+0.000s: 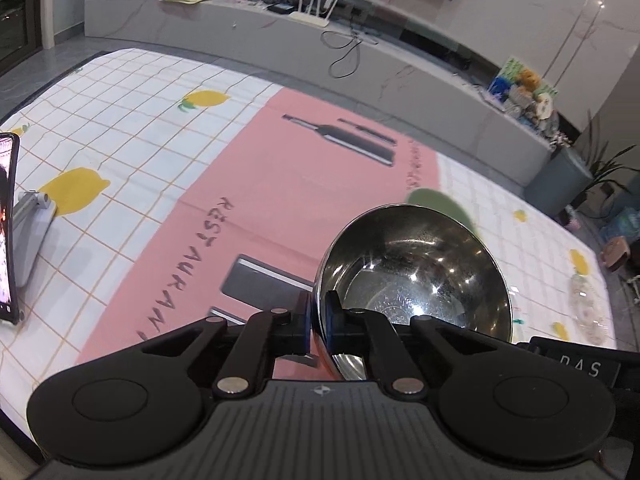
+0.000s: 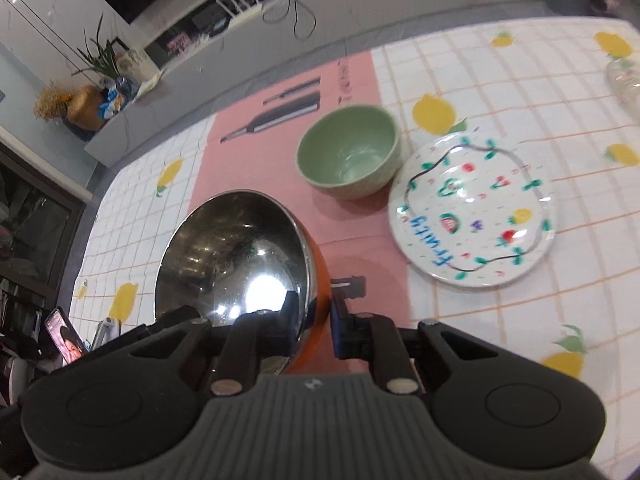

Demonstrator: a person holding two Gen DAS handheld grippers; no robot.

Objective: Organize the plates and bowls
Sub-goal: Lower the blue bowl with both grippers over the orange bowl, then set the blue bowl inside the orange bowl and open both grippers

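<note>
A steel bowl [image 1: 412,272] with an orange outside hangs tilted above the table, held from both sides. My left gripper [image 1: 318,312] is shut on its left rim, one pad inside and one outside. In the right wrist view the same steel bowl [image 2: 232,256] fills the lower left, and my right gripper [image 2: 316,308] is shut on its right rim. A light green bowl [image 2: 348,156] stands upright on the pink strip of the cloth. Just to its right lies a white plate [image 2: 476,212] painted with fruit. Part of the green bowl [image 1: 432,200] peeks out behind the steel one.
A phone on a stand [image 1: 8,224] sits at the table's left edge. A clear glass piece [image 2: 624,76] stands at the far right of the lemon-print tablecloth [image 1: 140,112]. Beyond the table runs a long grey bench [image 1: 360,64] with a router and cables.
</note>
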